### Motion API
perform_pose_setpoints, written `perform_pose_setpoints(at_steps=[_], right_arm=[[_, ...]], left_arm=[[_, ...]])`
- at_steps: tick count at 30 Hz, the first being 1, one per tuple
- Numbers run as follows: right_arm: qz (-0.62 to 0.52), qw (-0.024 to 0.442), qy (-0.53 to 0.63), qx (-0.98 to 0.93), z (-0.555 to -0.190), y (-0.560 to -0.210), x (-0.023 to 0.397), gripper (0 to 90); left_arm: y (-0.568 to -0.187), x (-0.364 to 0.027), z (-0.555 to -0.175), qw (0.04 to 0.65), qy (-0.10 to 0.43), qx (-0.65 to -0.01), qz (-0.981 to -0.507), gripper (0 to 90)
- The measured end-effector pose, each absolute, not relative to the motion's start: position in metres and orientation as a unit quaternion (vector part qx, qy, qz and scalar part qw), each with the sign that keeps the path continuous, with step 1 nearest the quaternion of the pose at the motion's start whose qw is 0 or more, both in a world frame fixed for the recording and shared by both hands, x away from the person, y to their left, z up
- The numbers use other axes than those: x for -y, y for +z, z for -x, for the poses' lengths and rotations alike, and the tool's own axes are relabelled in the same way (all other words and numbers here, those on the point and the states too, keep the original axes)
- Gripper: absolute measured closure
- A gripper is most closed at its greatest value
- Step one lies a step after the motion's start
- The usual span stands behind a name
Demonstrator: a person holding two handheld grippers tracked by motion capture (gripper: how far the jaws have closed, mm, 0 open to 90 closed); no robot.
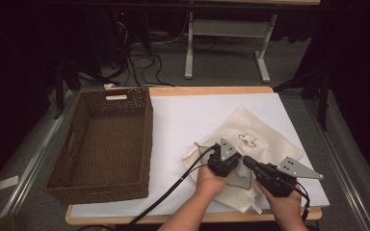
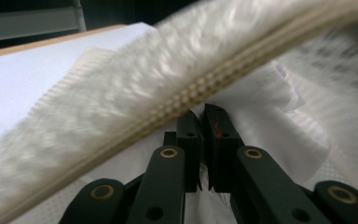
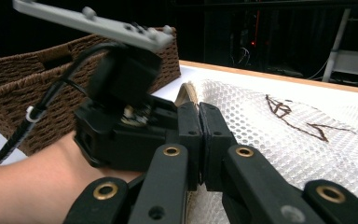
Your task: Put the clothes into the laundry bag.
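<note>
At the left of the high view, a brown woven basket point(image 1: 103, 142) is sitting on the tabletop point(image 1: 188, 115), which is covered in white. The basket is well apart from the hands.

Right of the middle, low in that view, a cream cloth bag point(image 1: 255, 132) with a small dark drawing on it is lying on the white cover. Its near edge is bunching up where the two tools are meeting it.

The left tool point(image 1: 225, 166) is sitting on that near edge. In the left gripper view, the left tool's jaws are pinching shut on a fold of the bag, and a thick stitched hem is crossing the picture just above them.

Just to its right, the right tool point(image 1: 250, 164) is pointing left toward it. In the right gripper view, its jaws are squeezing shut on the bag's edge too, with the meshy cloth spreading out at the right.
</note>
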State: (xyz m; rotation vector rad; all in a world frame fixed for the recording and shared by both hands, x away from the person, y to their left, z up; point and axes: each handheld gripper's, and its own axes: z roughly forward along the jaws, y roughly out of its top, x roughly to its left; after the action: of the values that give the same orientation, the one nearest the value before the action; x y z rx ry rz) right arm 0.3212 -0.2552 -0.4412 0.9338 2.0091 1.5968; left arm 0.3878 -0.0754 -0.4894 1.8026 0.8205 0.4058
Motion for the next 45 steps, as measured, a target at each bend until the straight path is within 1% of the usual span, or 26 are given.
perform_pose_setpoints(at_steps=[4, 8, 12, 15, 16, 18, 19, 24, 27, 32, 36, 37, 39, 40, 41, 45], right_arm=[[-0.335, 0.203, 0.569, -0.723, -0.321, -0.443, 0.255, 89.6], [-0.334, 0.201, 0.568, -0.725, -0.321, -0.443, 0.252, 89.6], [-0.334, 0.201, 0.567, -0.726, -0.322, -0.444, 0.252, 89.6], [-0.333, 0.201, 0.566, -0.727, -0.322, -0.444, 0.252, 89.6], [-0.336, 0.198, 0.564, -0.728, -0.322, -0.445, 0.252, 89.6], [-0.336, 0.196, 0.563, -0.729, -0.322, -0.445, 0.251, 89.6], [-0.334, 0.198, 0.563, -0.73, -0.322, -0.446, 0.25, 89.6], [-0.333, 0.196, 0.558, -0.734, -0.322, -0.447, 0.248, 89.6], [-0.334, 0.195, 0.555, -0.737, -0.322, -0.448, 0.248, 89.6], [-0.33, 0.188, 0.543, -0.749, -0.321, -0.452, 0.245, 89.6], [-0.329, 0.18, 0.524, -0.765, -0.318, -0.457, 0.242, 89.5], [-0.326, 0.178, 0.518, -0.771, -0.318, -0.459, 0.241, 89.5], [-0.326, 0.169, 0.505, -0.781, -0.318, -0.466, 0.238, 89.4], [-0.327, 0.16, 0.492, -0.791, -0.318, -0.471, 0.235, 89.4], [-0.328, 0.156, 0.481, -0.798, -0.318, -0.474, 0.232, 89.4], [-0.326, 0.147, 0.442, -0.823, -0.322, -0.487, 0.223, 89.4]], left_arm=[[-0.502, 0.075, -0.391, 0.507, 0.172, -0.354, -0.767, 84.7], [-0.504, 0.072, -0.39, 0.499, 0.175, -0.354, -0.772, 82.8], [-0.503, 0.067, -0.387, 0.51, 0.165, -0.352, -0.767, 71.9], [-0.502, 0.062, -0.382, 0.515, 0.156, -0.344, -0.77, 59.4], [-0.503, 0.061, -0.38, 0.517, 0.155, -0.342, -0.769, 56.6], [-0.502, 0.055, -0.375, 0.518, 0.155, -0.334, -0.772, 53.7], [-0.502, 0.053, -0.373, 0.52, 0.156, -0.333, -0.771, 50.0], [-0.497, 0.037, -0.356, 0.531, 0.166, -0.315, -0.769, 44.4], [-0.49, 0.016, -0.345, 0.53, 0.178, -0.313, -0.768, 44.8], [-0.483, -0.021, -0.328, 0.523, 0.194, -0.327, -0.763, 49.5], [-0.486, -0.045, -0.313, 0.524, 0.202, -0.328, -0.76, 49.9], [-0.489, -0.05, -0.309, 0.528, 0.213, -0.324, -0.756, 50.7], [-0.496, -0.055, -0.305, 0.537, 0.222, -0.328, -0.744, 55.7], [-0.497, -0.054, -0.306, 0.533, 0.212, -0.334, -0.748, 56.9], [-0.497, -0.053, -0.307, 0.527, 0.206, -0.336, -0.753, 56.4], [-0.496, -0.048, -0.307, 0.524, 0.215, -0.334, -0.753, 56.5]])
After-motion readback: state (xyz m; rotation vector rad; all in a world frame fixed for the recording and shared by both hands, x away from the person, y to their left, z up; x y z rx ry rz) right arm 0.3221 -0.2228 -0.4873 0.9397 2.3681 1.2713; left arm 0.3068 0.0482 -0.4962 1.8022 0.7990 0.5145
